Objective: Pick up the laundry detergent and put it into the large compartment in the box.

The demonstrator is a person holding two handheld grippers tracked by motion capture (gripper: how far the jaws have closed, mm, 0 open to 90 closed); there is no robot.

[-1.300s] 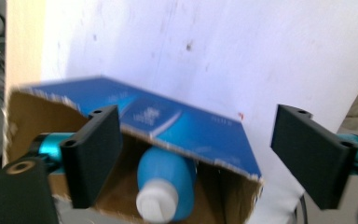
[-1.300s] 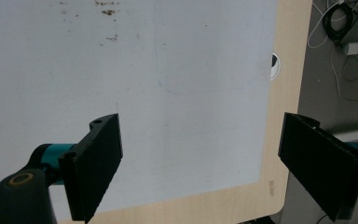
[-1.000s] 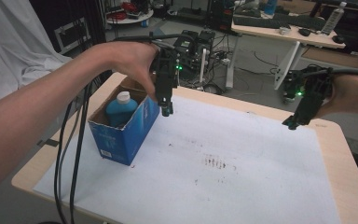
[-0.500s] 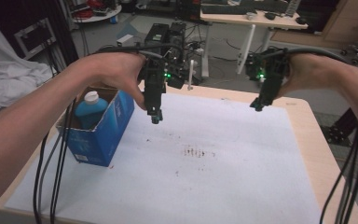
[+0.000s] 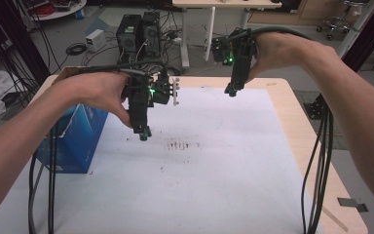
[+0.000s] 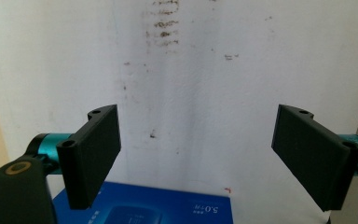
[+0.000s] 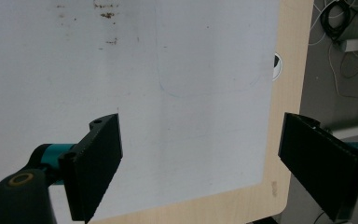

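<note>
A blue cardboard box (image 5: 73, 141) stands on the left part of a white sheet (image 5: 214, 185) that covers the wooden table. My left gripper (image 5: 143, 132) hangs just right of the box, pointing down over the sheet, close to a patch of brown stains (image 5: 177, 145). In the left gripper view its jaws (image 6: 198, 140) stand wide open with nothing between them, and the box's blue top (image 6: 168, 207) lies below them. My right gripper (image 5: 231, 90) hovers near the sheet's far edge. In the right gripper view its jaws (image 7: 200, 144) are wide open and empty.
Bare wood rims the table (image 5: 304, 141) on the right. Black cables (image 5: 316, 161) trail from both grippers along the forearms. Beyond the far edge stand computer towers (image 5: 136, 31) and desk legs on the floor. The table's wooden corner (image 7: 279, 186) lies under the right gripper.
The left gripper has moved from beside the box's opening out and down over the sheet. The right gripper has swung in from the right edge toward the far middle. A forearm now hides the box's opening.
</note>
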